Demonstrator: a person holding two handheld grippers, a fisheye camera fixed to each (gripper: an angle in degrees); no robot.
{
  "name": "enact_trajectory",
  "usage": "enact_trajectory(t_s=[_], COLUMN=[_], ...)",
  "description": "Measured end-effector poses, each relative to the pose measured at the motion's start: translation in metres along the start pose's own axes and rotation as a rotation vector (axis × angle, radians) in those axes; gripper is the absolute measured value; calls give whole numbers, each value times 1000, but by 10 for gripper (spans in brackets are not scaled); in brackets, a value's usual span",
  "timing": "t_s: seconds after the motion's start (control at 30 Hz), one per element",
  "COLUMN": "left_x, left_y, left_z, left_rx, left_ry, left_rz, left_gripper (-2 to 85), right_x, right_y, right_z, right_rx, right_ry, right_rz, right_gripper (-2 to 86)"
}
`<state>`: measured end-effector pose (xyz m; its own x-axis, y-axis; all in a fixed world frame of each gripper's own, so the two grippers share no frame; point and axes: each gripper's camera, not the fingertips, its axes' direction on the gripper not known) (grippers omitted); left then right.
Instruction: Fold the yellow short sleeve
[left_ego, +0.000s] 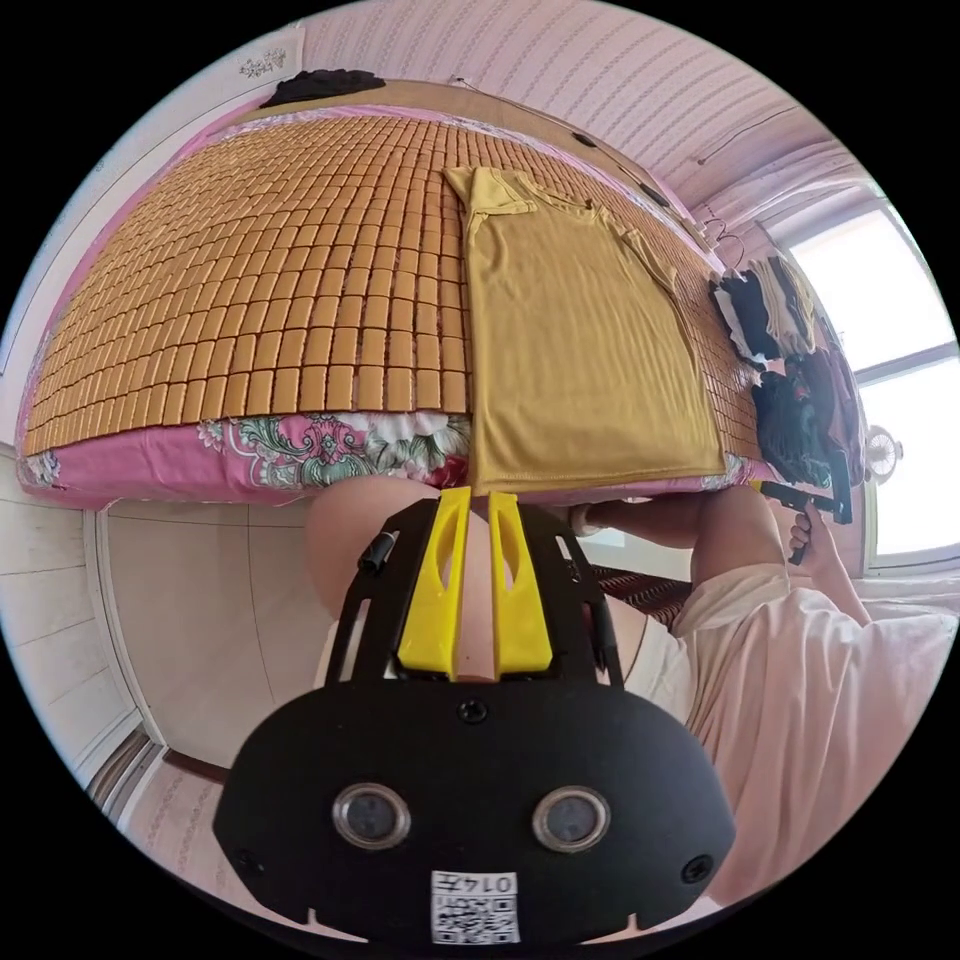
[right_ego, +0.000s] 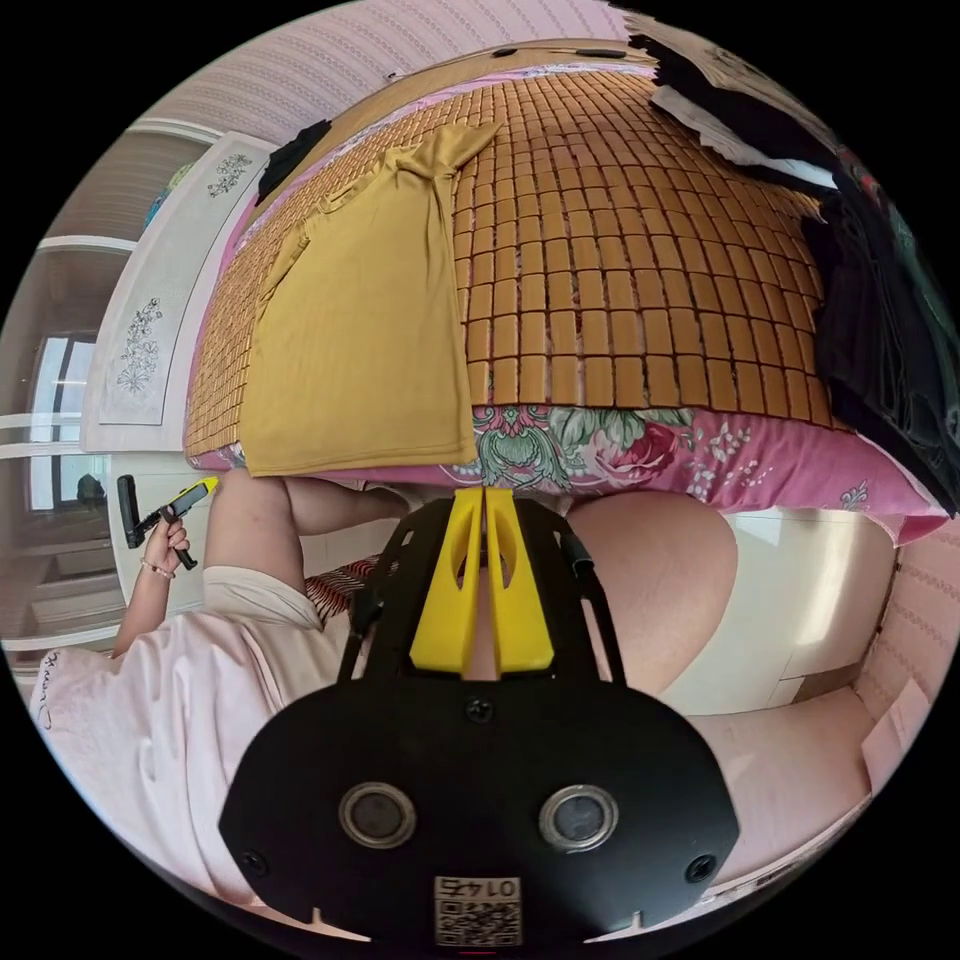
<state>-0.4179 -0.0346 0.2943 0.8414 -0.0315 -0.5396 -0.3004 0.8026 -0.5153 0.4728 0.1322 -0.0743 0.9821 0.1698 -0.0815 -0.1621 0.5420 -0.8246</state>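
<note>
The yellow short sleeve shirt (left_ego: 585, 330) (right_ego: 360, 330) lies flat on the bamboo mat (left_ego: 260, 290) (right_ego: 620, 300) of a bed, hem at the near edge and collar toward the far end. One long side runs straight, with a sleeve bunched near the collar. My left gripper (left_ego: 481, 492) hangs in front of the bed edge, below the hem, jaws together with nothing between them. My right gripper (right_ego: 476, 490) is shut too, off the bed and beside the hem corner. Each is also seen held in a hand in the other's view: the right gripper (left_ego: 805, 497) and the left gripper (right_ego: 165, 512).
A pink floral sheet (left_ego: 330, 450) (right_ego: 620, 445) shows under the mat. A heap of dark clothes (left_ego: 800, 400) (right_ego: 880, 320) sits on one side of the bed. A person in a pale pink top (left_ego: 830, 690) (right_ego: 150, 690) stands at the bed edge. A bright window (left_ego: 900, 330) is nearby.
</note>
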Motion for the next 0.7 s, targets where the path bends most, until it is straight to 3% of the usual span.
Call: enact_trajectory(t_s=[0.4,0.7], left_x=[47,110], left_y=[-19,-132], left_z=[24,106], left_rx=[130,121], left_ry=[30,54], left_rz=[224,418], left_gripper=[34,37], right_x=[-30,-77], right_y=[-5,-133], right_z=[-13,-13], right_rx=[170,255], right_ry=[-4,74], right_rz=[-56,-236], right_gripper=[64,78])
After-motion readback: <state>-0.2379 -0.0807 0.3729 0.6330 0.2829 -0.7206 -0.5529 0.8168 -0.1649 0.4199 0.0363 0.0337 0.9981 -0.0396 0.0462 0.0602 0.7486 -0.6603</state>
